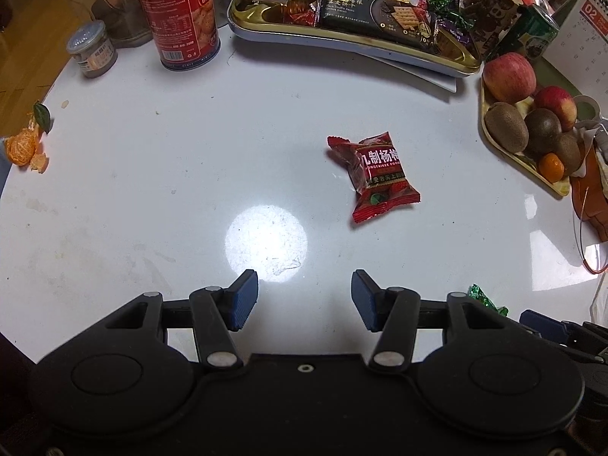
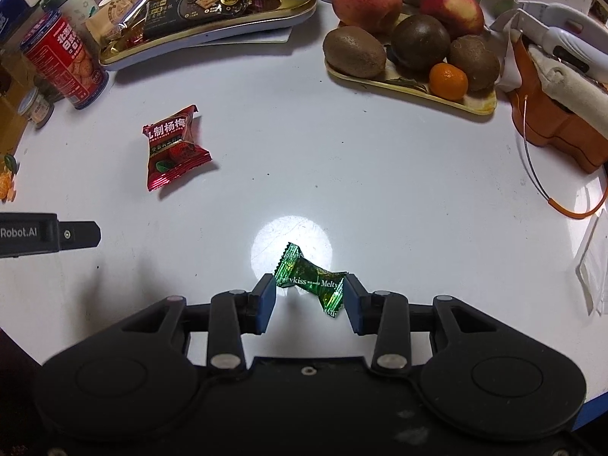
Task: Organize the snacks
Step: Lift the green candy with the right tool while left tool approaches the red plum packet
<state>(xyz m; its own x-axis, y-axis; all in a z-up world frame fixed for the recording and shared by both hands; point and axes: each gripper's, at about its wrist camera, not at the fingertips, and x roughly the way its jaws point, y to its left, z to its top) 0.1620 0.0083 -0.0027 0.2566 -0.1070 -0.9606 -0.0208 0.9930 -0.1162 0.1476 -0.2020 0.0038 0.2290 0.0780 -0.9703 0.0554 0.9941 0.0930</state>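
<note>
A red snack packet [image 1: 374, 176] lies on the white table, ahead and right of my open, empty left gripper [image 1: 304, 300]. It also shows in the right wrist view [image 2: 173, 146] at the left. A green wrapped candy [image 2: 311, 279] lies between the blue pads of my right gripper [image 2: 308, 300], whose jaws stand open around it, close to its ends. The candy's tip shows in the left wrist view [image 1: 486, 298]. A gold snack tray [image 1: 380, 47], [image 2: 296, 11] full of packets and candies stands at the back.
A red biscuit can [image 1: 178, 15], [image 2: 64, 60] and a small jar [image 1: 93, 49] stand at the back left. A fruit tray [image 1: 520, 152], [image 2: 414, 87] with apples, kiwis and a mandarin is at the right. Orange peel [image 1: 22, 148] lies at the left edge. An orange holder [image 2: 551, 121] stands far right.
</note>
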